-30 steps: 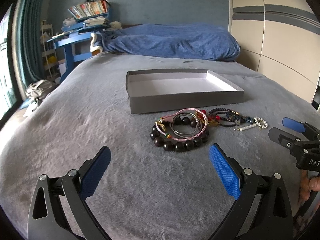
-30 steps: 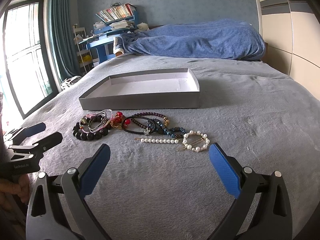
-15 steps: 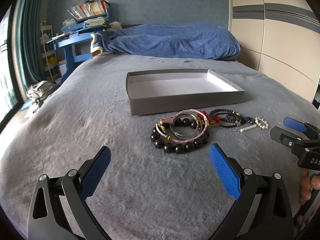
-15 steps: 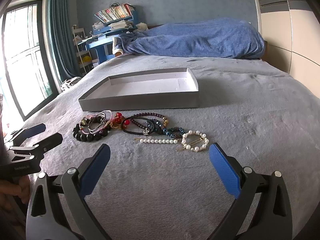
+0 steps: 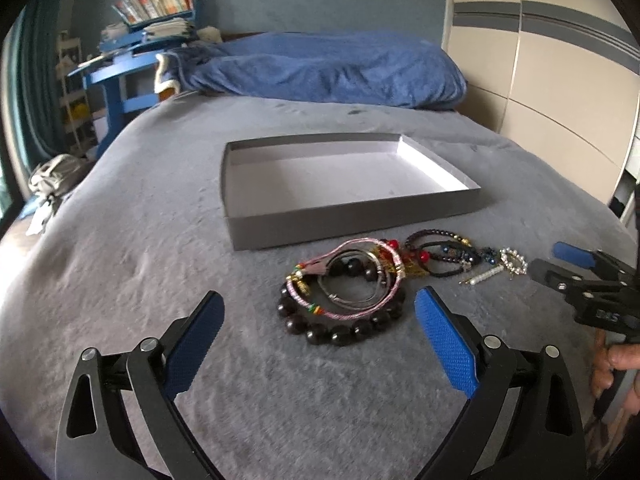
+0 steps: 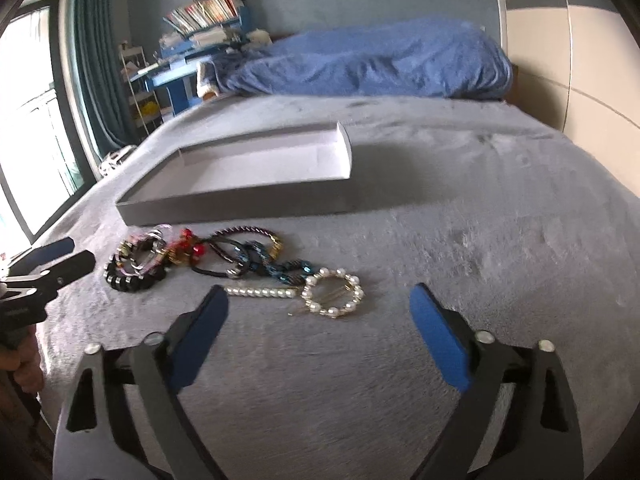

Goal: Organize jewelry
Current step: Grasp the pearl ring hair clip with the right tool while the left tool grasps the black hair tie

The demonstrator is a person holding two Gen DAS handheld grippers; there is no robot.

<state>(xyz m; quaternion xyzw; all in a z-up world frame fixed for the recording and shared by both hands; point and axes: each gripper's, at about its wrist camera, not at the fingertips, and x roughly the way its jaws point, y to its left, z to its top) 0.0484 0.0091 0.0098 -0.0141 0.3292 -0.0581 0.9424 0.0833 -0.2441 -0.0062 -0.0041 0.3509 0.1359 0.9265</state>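
A row of jewelry lies on the grey bed in front of a shallow grey tray (image 5: 360, 216) (image 6: 240, 204). At the left end a dark bead bracelet (image 5: 340, 330) (image 6: 128, 280) lies under pink and silver bangles (image 5: 352, 280). Dark bracelets (image 5: 440, 256) (image 6: 248, 256) follow, then a pearl bar clip (image 6: 262, 292) and a pearl ring clip (image 6: 333, 294). My left gripper (image 5: 320, 320) is open just short of the bead bracelet. My right gripper (image 6: 318, 316) is open, and the pearl ring clip lies just ahead between its fingers. Both are empty.
A blue duvet (image 5: 320, 68) is heaped at the head of the bed. A blue desk with books (image 5: 136, 52) stands beyond the bed's left side. A wardrobe (image 5: 560, 80) runs along the right. A window (image 6: 28, 128) is at the far left.
Both grippers have moved forward toward the jewelry, which now looms larger. The right gripper has swung so the pearl clips sit between its fingers. Nothing has been picked up.
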